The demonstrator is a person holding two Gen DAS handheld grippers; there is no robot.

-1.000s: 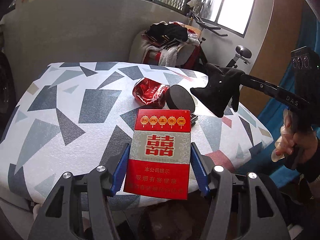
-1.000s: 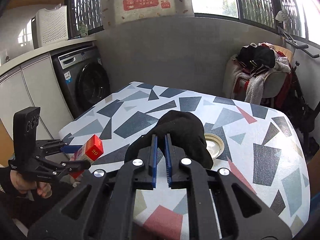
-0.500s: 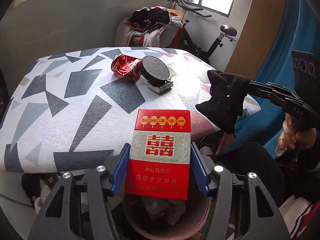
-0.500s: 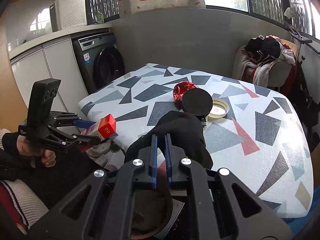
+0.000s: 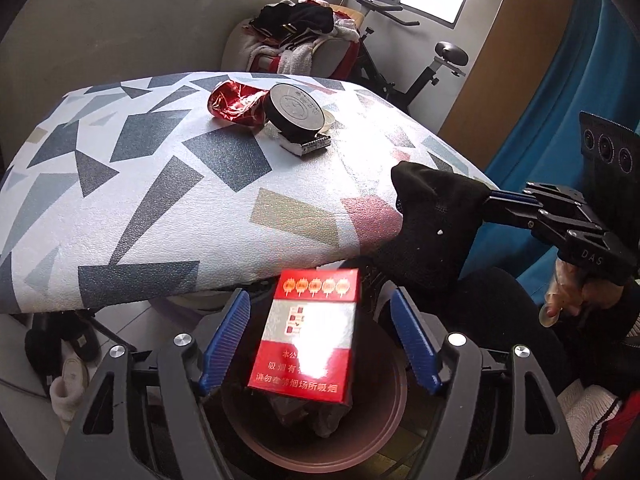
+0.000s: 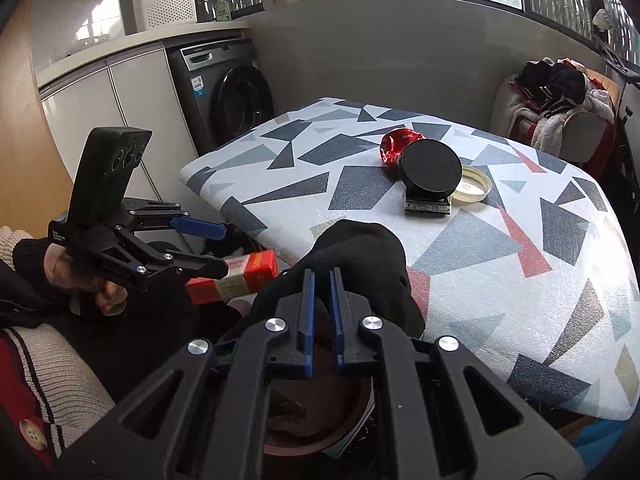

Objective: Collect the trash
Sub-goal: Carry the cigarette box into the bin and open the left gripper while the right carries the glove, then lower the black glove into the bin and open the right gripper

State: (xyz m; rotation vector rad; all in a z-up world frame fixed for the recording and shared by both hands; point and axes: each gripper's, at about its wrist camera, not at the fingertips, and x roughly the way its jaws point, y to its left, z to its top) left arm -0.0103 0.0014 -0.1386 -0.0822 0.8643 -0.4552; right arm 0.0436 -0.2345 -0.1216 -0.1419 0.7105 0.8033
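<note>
Window daylight glares on the table (fisheye-bent edges, dark corners).

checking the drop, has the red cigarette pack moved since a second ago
Yes. The cigarette pack was in front of the table; now it is past the edge, over the bin, between the left gripper's just-opened jaws.

Desk under white cover with grey, red, tan triangles. Toward its far end, at about 1 o'clock: crumpled red wrapper, black round tin tilted on small white block, pale lid at tin's 3 o'clock, touching.
</note>
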